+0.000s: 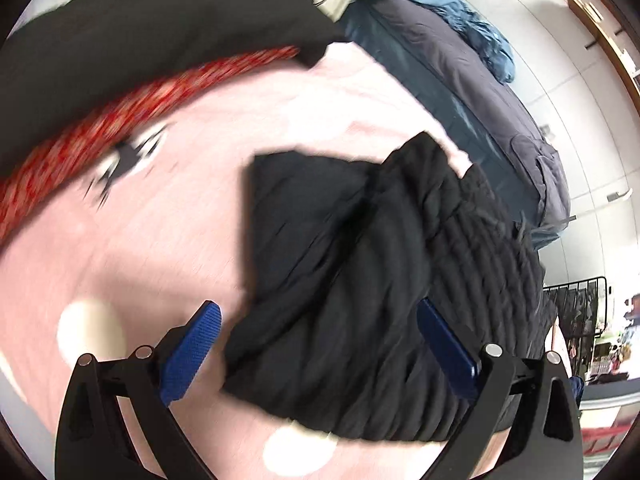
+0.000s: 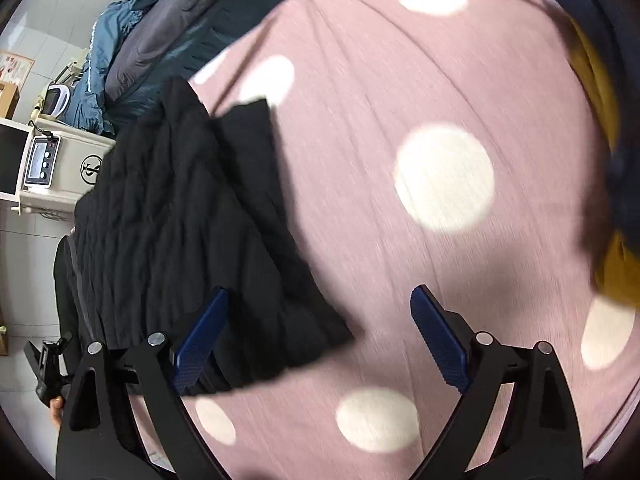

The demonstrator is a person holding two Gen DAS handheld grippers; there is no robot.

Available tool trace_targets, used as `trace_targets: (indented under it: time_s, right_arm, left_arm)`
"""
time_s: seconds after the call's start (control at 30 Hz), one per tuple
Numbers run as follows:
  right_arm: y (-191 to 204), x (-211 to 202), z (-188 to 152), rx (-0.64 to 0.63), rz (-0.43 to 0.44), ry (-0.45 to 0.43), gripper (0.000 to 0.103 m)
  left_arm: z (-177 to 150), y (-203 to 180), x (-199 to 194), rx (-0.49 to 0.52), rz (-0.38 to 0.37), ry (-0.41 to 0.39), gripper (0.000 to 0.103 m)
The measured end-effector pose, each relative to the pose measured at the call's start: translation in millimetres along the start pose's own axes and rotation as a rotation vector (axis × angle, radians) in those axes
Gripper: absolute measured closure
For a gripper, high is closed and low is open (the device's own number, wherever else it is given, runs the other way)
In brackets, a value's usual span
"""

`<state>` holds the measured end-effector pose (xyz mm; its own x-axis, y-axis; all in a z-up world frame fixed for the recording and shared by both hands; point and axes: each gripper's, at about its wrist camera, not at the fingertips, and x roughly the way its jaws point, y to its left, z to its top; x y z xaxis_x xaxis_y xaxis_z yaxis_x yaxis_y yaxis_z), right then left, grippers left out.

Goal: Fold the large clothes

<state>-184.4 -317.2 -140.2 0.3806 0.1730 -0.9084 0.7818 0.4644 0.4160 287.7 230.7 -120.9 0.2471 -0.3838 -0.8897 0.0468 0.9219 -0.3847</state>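
A black ribbed garment (image 1: pixel 360 280) lies crumpled on a pink sheet with white dots (image 1: pixel 140 240). My left gripper (image 1: pixel 320 344) is open just above it, with the cloth between and under its blue fingers (image 1: pixel 192 352). In the right wrist view the same black garment (image 2: pixel 192 232) lies at the left of the pink dotted sheet (image 2: pixel 400 80). My right gripper (image 2: pixel 320 336) is open over the garment's right corner and holds nothing.
A red patterned cloth (image 1: pixel 100 132) and a black cloth (image 1: pixel 140 40) lie beyond the garment. Dark grey and blue bedding (image 1: pixel 460 60) is piled at the bed's far side. A yellow and navy cloth (image 2: pixel 600 120) lies at the right. A white cabinet with a device (image 2: pixel 48 168) stands beside the bed.
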Motion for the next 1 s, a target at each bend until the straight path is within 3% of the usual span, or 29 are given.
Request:
trace_targets:
  time_s: [0.13,0.23,0.37,0.47,0.63,0.8,0.9,1.0]
  right_arm:
    - [-10.4,5.0,-24.1,0.033,0.033,0.034,0.012]
    - [-6.5,5.9,-30.5,0.026,0.074,0.033,0.012]
    - [17.8,7.4,-16.3,-0.040,0.106,0.022,0.012]
    - [30.4,10.0,-2.8,-0.066,0.107,0.020,0.012]
    - [44.0,20.6,18.8,-0.075,0.144,0.056,0.012]
    - [63.6,40.5,45.2,-0.120,0.158,0.103,0.012]
    - [66.7,52.7,55.3,-0.125,0.153,0.134,0.012]
    - [69.9,61.9,61.6,-0.133,0.157,0.156,0.012]
  left_arm:
    - [-34.5,15.7,-6.1,-0.022,-0.009,0.041,0.007]
    - [-38.1,9.2,0.1,-0.024,-0.027,0.055,0.007]
    - [-20.5,-2.1,3.6,-0.039,-0.065,0.043,0.007]
    - [-4.7,-5.0,14.7,-0.048,-0.050,0.061,0.007]
    - [19.5,-9.3,35.0,0.088,0.035,0.090,0.006]
    - [37.1,2.4,68.2,0.019,-0.076,0.226,0.006]
    - [40.5,1.3,91.7,0.039,-0.071,0.287,0.005]
    - [43.5,0.2,102.4,0.024,-0.090,0.294,0.005]
